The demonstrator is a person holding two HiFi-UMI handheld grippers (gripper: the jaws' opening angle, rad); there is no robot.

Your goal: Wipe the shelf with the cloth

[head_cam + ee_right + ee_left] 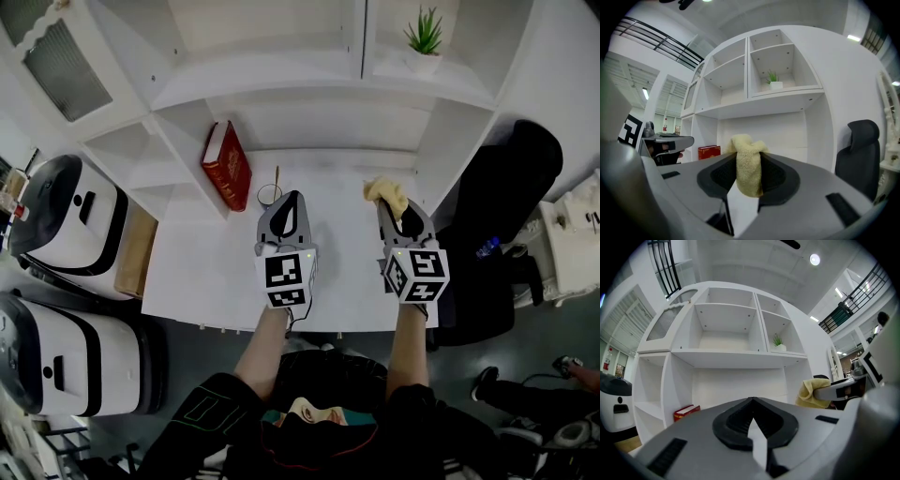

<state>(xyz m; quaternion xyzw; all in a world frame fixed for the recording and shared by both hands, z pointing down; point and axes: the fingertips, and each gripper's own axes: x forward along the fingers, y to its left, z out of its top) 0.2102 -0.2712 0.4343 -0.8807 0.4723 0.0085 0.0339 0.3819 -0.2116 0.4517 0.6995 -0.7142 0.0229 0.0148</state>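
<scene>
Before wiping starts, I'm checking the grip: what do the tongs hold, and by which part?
The right tongs pinch the yellow cloth around a bunched part, one end sticking out past the tips. The left tongs are shut on nothing.

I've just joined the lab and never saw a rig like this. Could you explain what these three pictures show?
A person holds a two-jaw gripper in each hand. The head view comes from a camera on their head, looking down; the other two come from cameras riding on each gripper. The left gripper is shut and empty. The right gripper pinches a yellow cloth. On the white desk stand a red book and a glass; a plant sits on a shelf above.
</scene>
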